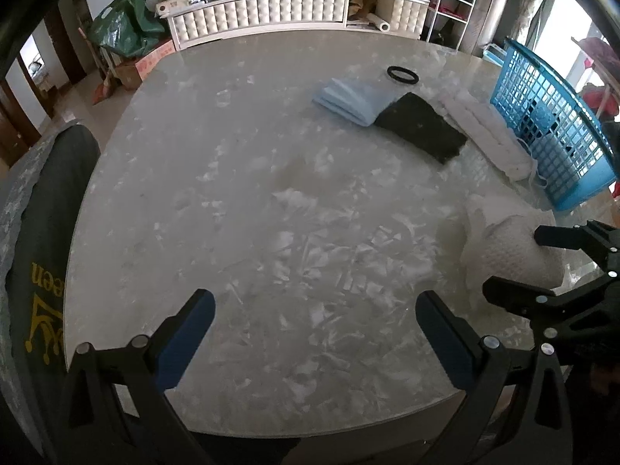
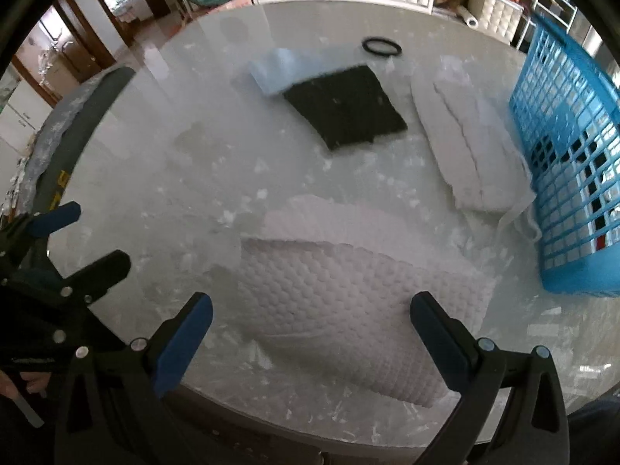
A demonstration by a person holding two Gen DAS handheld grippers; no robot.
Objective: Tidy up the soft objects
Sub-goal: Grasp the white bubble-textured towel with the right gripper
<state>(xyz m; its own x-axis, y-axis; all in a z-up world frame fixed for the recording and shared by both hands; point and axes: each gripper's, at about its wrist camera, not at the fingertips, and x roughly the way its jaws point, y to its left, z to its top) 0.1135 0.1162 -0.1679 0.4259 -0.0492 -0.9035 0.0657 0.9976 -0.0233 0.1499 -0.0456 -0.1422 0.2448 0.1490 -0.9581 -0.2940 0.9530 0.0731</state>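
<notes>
The left gripper (image 1: 316, 333) is hovering with its fingers spread wide over bare marble table (image 1: 217, 178), holding nothing. The right gripper (image 2: 310, 333) is also gaping wide, its fingers straddling the near end of a white quilted cloth (image 2: 360, 290) without pinching it. Beyond that cloth, a black folded cloth (image 2: 345, 106) is lying against a light blue one (image 2: 277, 69), with a white folded cloth (image 2: 469, 143) just beside the blue basket (image 2: 562, 124). A black ring (image 2: 381, 45) is lying farther back.

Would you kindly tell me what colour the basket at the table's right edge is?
The basket is bright blue, with an open grid wall; the right wrist view shows it best.
</notes>
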